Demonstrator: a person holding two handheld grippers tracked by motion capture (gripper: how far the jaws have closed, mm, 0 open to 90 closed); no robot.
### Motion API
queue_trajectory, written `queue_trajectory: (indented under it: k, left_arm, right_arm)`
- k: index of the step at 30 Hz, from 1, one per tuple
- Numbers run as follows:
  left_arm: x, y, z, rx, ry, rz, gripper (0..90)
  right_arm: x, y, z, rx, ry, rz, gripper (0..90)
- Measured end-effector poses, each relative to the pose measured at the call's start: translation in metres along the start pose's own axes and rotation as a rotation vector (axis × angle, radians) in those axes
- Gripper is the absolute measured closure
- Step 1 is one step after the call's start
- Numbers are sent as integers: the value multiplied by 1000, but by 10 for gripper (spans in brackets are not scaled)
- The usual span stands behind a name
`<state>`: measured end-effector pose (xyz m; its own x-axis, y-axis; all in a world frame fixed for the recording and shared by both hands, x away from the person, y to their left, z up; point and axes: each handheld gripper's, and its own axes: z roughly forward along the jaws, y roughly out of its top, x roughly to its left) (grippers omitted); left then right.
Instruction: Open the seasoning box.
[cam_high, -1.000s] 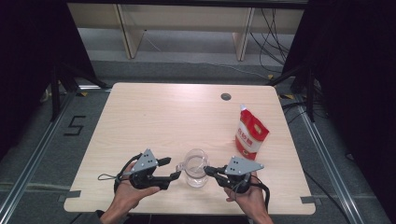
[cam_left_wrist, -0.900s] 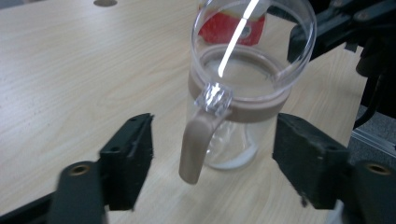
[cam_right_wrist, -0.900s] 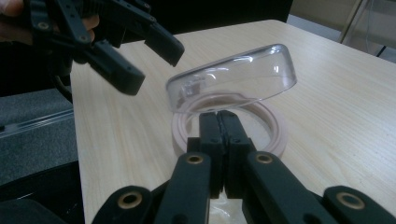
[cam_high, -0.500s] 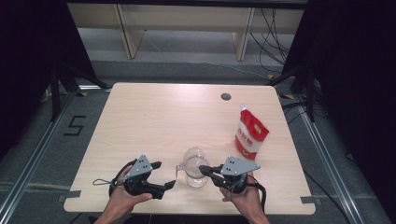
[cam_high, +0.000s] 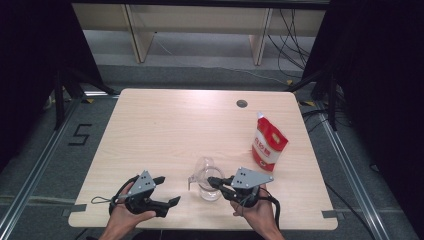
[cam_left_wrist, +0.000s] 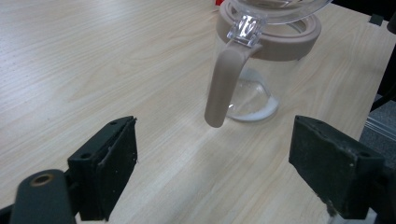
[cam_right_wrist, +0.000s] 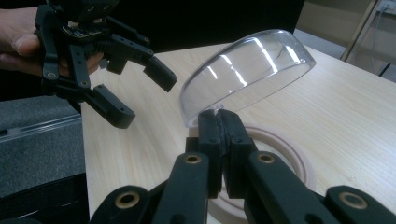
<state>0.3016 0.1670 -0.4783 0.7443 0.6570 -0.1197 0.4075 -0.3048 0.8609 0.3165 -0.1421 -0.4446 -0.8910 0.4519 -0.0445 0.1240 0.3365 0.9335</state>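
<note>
Holding: my right gripper has its jaws pressed together on the edge of the clear domed lid, keeping it tipped up on its hinge above the pitcher's tan collar.
Pitcher: the clear pitcher stands near the table's front edge, between my two grippers and touching the right one.
Left gripper: my left gripper sits apart from the pitcher on its left, jaws spread wide with nothing between them; they have just been opening.
Key relation: in the left gripper view the tan handle hangs ahead of the spread pads, roughly centred between them, its long axis upright and its free lower end pointing at the table.
Nearer hand: I judge the left is the free one for the handle; a straight push forward should bring it between the pads.
Pouch: a red and white stand-up pouch stands well apart, behind the right gripper.
</note>
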Motion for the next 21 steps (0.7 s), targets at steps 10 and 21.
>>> queue_trajectory:
  k: [10, 21]
  left_arm:
    - [-2, -8, -6, 4, 31, 1, 151]
    - [-4, -10, -6, 26, 36, 55, 151]
  right_arm:
    - [4, 3, 6, 4, 14, -6, 883]
    - [7, 6, 11, 9, 29, -18, 876]
